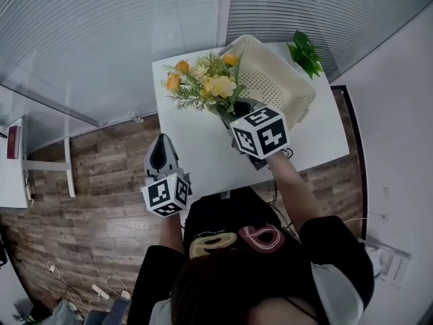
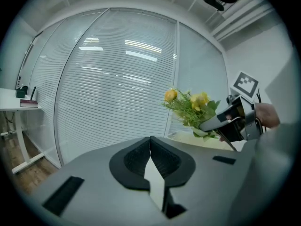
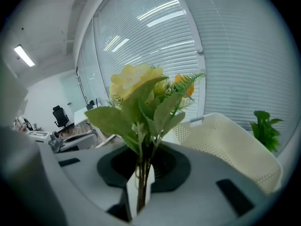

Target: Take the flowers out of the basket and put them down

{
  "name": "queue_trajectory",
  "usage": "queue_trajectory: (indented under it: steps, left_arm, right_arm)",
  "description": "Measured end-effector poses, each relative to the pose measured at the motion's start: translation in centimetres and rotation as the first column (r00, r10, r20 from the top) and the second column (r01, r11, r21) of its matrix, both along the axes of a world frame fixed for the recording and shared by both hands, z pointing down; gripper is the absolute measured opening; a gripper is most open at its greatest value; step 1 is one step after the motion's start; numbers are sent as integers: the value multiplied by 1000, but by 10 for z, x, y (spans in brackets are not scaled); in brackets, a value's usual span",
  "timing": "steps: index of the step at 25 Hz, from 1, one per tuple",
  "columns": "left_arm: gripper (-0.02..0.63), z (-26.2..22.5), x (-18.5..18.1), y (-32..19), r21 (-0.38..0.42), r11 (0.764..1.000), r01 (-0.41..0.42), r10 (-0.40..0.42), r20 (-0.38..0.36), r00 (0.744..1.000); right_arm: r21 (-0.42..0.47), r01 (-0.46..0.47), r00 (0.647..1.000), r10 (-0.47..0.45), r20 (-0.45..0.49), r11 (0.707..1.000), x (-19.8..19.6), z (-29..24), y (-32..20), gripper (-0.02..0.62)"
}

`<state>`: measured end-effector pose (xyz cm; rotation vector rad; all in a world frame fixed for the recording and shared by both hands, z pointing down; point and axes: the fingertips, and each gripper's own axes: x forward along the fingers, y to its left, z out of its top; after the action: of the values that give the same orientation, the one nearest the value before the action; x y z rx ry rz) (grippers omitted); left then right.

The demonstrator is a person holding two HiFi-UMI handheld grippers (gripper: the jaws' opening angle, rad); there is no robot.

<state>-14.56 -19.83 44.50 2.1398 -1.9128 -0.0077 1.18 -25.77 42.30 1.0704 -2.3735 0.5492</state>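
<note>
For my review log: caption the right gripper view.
Right gripper shut on flowers by the stems, cream basket behind.

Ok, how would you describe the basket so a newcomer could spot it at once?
On the white table by the blinds, look at the far right end. The basket sits there, between the yellow flowers and a small green plant; it alone is cream plastic, dotted with holes.

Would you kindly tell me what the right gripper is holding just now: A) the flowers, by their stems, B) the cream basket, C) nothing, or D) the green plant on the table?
A: in the right gripper view, the right gripper has its jaws closed on the stems of the flowers.
</note>
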Motion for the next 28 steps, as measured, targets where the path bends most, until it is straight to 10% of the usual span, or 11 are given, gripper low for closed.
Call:
queue_trajectory:
  steps: [28]
  left_arm:
    - [17, 23, -23, 14, -53, 998, -18, 17, -15, 1000]
  right_arm:
    - [-301, 39, 993, -70, -93, 953, -60, 144, 49, 58]
